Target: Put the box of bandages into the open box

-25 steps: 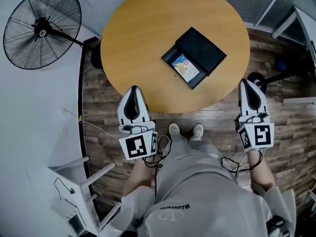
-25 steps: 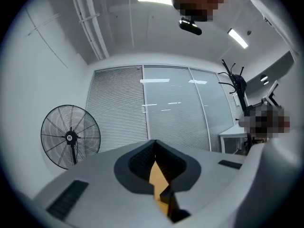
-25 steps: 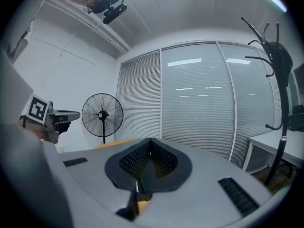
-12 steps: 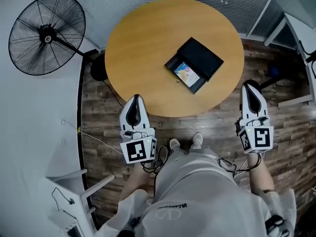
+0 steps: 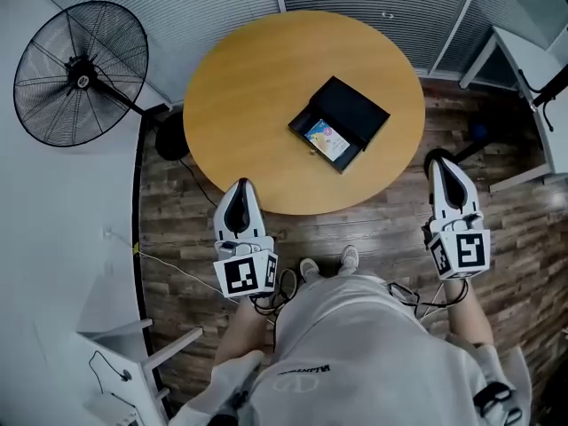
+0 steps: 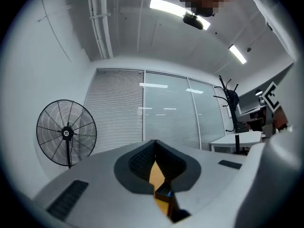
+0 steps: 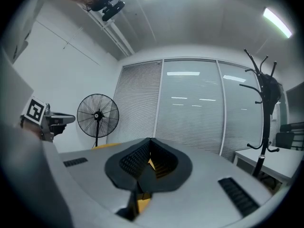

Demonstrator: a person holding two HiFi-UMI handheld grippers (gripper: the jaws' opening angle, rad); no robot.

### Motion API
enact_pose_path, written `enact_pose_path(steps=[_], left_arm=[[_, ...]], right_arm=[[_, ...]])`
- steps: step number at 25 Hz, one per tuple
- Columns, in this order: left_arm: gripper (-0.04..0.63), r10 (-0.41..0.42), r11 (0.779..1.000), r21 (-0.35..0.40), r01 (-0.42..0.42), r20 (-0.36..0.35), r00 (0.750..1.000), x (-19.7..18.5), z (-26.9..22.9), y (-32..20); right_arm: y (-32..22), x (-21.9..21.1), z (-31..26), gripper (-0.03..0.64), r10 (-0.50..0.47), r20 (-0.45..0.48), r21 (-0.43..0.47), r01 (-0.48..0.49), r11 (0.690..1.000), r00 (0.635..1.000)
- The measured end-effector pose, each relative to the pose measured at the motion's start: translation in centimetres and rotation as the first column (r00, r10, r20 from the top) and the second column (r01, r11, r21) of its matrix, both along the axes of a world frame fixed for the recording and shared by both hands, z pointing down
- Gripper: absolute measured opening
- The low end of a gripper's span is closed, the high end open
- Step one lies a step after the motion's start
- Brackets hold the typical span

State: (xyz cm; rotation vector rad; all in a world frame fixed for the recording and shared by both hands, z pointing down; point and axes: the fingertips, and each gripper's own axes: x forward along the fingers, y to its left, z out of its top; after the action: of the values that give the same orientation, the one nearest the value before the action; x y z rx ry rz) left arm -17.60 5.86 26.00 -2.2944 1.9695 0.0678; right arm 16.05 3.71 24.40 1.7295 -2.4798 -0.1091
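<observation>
An open black box (image 5: 355,109) lies on the round wooden table (image 5: 248,96), its lid folded back to the far right. The colourful box of bandages (image 5: 323,138) rests inside its near half. My left gripper (image 5: 240,187) hangs over the floor just short of the table's near edge, jaws shut and empty. At the table's right side, my right gripper (image 5: 441,165) is also shut and empty, over the floor. In the left gripper view the shut jaws (image 6: 154,144) leave a slit that shows the table and the black box (image 6: 165,192). The right gripper (image 7: 151,140) view shows only a sliver of table.
A black standing fan (image 5: 80,74) is at the left of the table. A white shelf unit (image 5: 133,335) stands at the lower left, white desks (image 5: 532,60) at the right. A coat stand (image 7: 261,122) rises at the right. Cables trail on the plank floor by the person's feet.
The table and box have drawn away and look smaller. Both grippers have sunk lower in the head view, farther back from the table. Both stay shut and empty.
</observation>
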Motion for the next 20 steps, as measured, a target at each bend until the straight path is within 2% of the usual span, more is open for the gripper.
enact_pose_path(steps=[7, 20], left_arm=[[0.008, 0.003, 1.0, 0.0, -0.003, -0.016, 1.0, -0.6, 0.3, 0.5], [0.008, 0.014, 1.0, 0.004, -0.014, -0.018, 1.0, -1.0, 0.2, 1.0]], right_arm=[[1.3, 1.5, 0.5, 0.015, 0.063, -0.002, -0.021, -0.063, 0.998, 0.998], [2.1, 1.0, 0.6, 0.015, 0.072, -0.019, -0.023, -0.073, 0.997, 0.997]])
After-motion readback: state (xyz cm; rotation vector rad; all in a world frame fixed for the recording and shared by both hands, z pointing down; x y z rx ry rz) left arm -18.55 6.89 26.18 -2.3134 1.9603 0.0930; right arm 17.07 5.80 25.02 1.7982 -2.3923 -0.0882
